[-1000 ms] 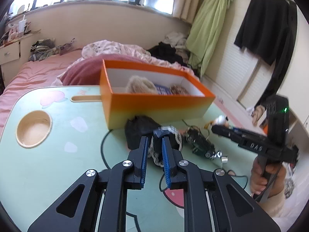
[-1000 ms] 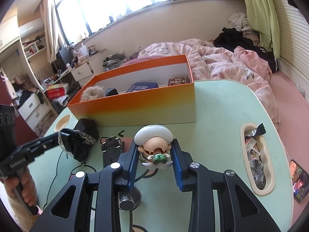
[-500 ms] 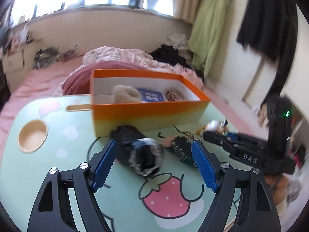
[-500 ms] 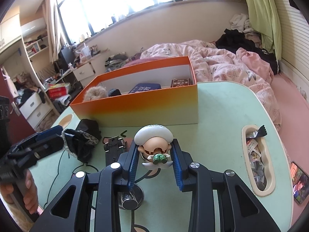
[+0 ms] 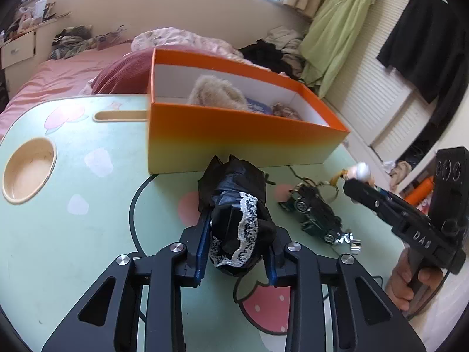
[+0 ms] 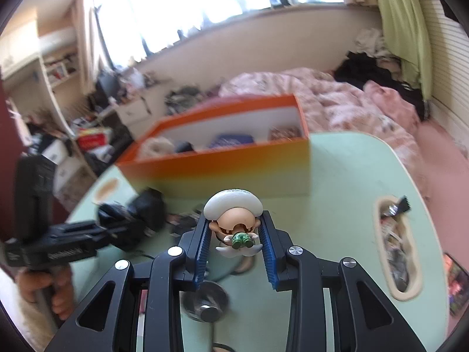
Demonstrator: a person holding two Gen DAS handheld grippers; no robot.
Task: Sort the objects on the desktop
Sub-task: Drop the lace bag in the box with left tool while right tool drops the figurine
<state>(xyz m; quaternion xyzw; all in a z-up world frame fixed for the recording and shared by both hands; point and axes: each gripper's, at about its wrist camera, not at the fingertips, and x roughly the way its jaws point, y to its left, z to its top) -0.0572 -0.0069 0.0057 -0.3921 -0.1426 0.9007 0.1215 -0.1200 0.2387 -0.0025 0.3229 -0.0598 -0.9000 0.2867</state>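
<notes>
My left gripper [image 5: 238,231] is shut on a black cloth bundle with white lace trim [image 5: 239,214], just in front of the orange box [image 5: 234,143] on the green table. The box holds a fluffy beige thing [image 5: 217,95], a blue item and a patterned item. My right gripper [image 6: 236,236] is shut on a small figurine with a white cap [image 6: 234,220] and holds it above the table. It also shows at the right of the left wrist view [image 5: 360,180]. The left gripper shows at the left of the right wrist view [image 6: 108,228].
A dark green toy car [image 5: 315,214] with a keyring lies right of the bundle. The table has a round cup recess [image 5: 27,170] at left, a slot [image 5: 120,116] and an oval tray with wrappers [image 6: 395,243] at right. A bed lies behind.
My left gripper opened wide, came forward and closed on the black lace bundle. My right gripper still holds the figurine and has shifted slightly; its view is blurred.
</notes>
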